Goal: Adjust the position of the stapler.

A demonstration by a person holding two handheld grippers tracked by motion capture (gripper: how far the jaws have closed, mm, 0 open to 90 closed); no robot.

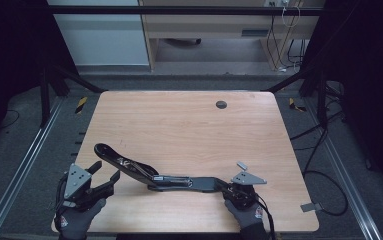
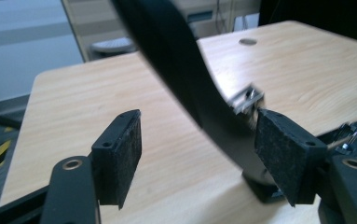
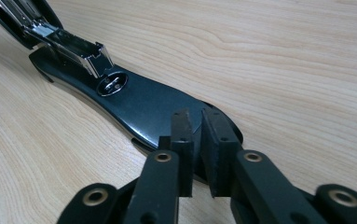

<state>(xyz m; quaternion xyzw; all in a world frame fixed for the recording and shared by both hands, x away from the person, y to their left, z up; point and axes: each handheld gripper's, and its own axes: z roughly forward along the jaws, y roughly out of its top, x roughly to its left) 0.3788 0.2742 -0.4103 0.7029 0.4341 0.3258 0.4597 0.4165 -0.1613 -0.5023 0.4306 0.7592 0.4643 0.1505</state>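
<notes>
A black stapler [image 1: 154,175] lies swung open on the wooden table [image 1: 179,125], its upper arm reaching up and left and its base pointing right. My left gripper [image 1: 106,172] is open at the near left. In the left gripper view the stapler's arm [image 2: 181,60] rises between the wide-apart pads [image 2: 120,154], close to the right one, and the left gripper [image 2: 199,126] does not press on it. My right gripper [image 1: 231,189] is at the base's right end. In the right gripper view its jaws [image 3: 197,116] stand a narrow gap apart over the tip of the base [image 3: 153,107]. The metal magazine [image 3: 73,46] lies exposed.
A round cable hole [image 1: 221,104] sits near the table's far edge. Cables [image 1: 324,175] trail over the floor to the right of the table, and metal rails [image 1: 24,165] run along the left. The table's near edge is just under both hands.
</notes>
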